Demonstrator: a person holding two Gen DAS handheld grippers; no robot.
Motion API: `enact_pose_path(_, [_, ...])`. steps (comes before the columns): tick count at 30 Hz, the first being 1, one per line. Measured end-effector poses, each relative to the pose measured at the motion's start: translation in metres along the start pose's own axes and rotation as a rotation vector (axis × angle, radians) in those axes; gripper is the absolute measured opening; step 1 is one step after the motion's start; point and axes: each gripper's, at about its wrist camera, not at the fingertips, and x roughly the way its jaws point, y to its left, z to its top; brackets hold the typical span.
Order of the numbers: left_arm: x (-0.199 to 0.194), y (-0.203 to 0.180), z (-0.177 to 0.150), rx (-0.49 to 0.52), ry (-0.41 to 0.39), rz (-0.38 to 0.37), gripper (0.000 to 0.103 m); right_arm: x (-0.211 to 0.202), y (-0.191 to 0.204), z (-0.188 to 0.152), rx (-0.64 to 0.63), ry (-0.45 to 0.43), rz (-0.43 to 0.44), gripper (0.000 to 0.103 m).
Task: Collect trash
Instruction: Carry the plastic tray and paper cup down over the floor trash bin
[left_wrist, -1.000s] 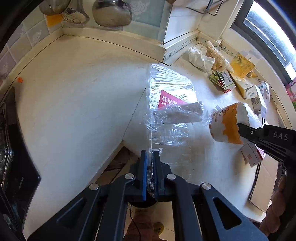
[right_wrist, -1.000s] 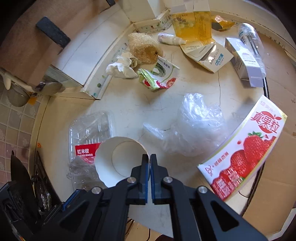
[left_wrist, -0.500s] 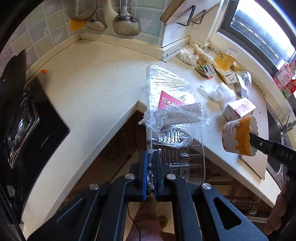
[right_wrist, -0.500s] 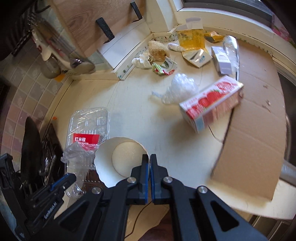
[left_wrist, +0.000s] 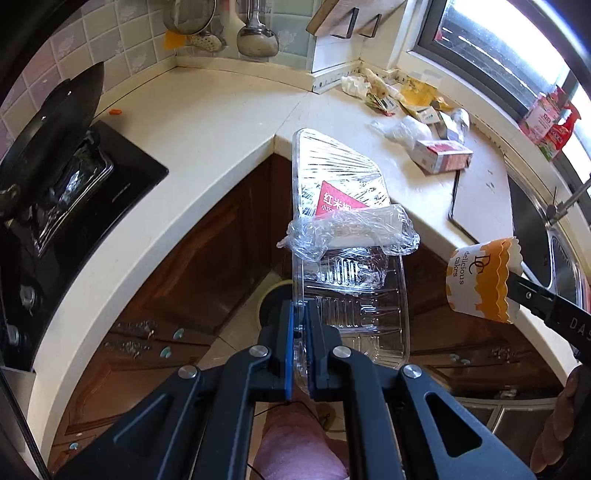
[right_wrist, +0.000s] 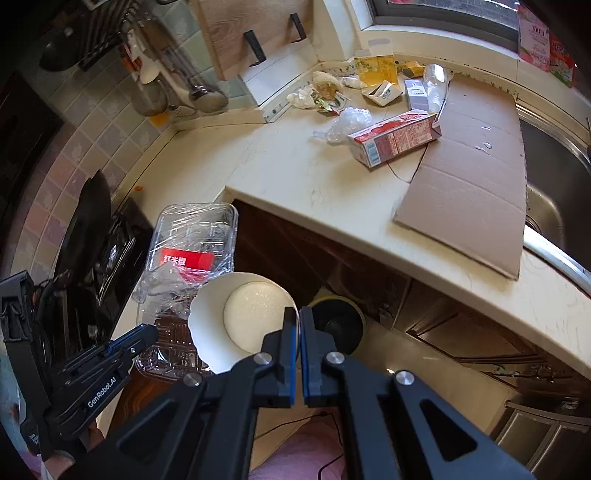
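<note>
trash is split between both claws and the worktop. the left gripper (left_wrist: 298, 332) has its jaws pinched tight on the near rim of a clear plastic tray (left_wrist: 351, 280), which hangs out over the floor in front of the dark cabinets (left_wrist: 207, 258), off the counter (left_wrist: 207, 122). crumpled cling film (left_wrist: 347, 230) lies across the tray, over a red label (left_wrist: 338, 203). the right gripper (right_wrist: 298, 338) is clamped on the wall of a white and orange paper cake cup (right_wrist: 240, 317), held in the air just beside the tray. more litter sits back on the counter near the window: a strawberry carton (right_wrist: 395, 138), a wadded clear bag (right_wrist: 349, 122), small boxes and wrappers, and a flat sheet of cardboard (right_wrist: 476, 170) beside the sink (right_wrist: 554, 184). below the cup a round dark opening with a yellowish rim (right_wrist: 338, 325) shows on the floor.
</note>
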Motion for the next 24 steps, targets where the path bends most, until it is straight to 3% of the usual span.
enact_pose_path(5, [0.002,0.003,-0.033,0.000,0.049,-0.004,0.003,0.003,-0.001,-0.028,-0.008,0.037,0.000,0.002])
enact_pose_path(11, [0.031,0.008,-0.060,-0.004,0.154,-0.008,0.003,0.038,-0.011,-0.044,0.015,0.119,-0.021,0.002])
enact_pose_path(18, [0.106,0.014,-0.082,0.036,0.302,0.059,0.003,0.114,-0.024,-0.057,0.003,0.182,-0.089,0.002])
enact_pose_path(24, [0.190,0.020,-0.090,0.066,0.398,0.054,0.003,0.197,-0.039,-0.064,0.016,0.214,-0.117,0.002])
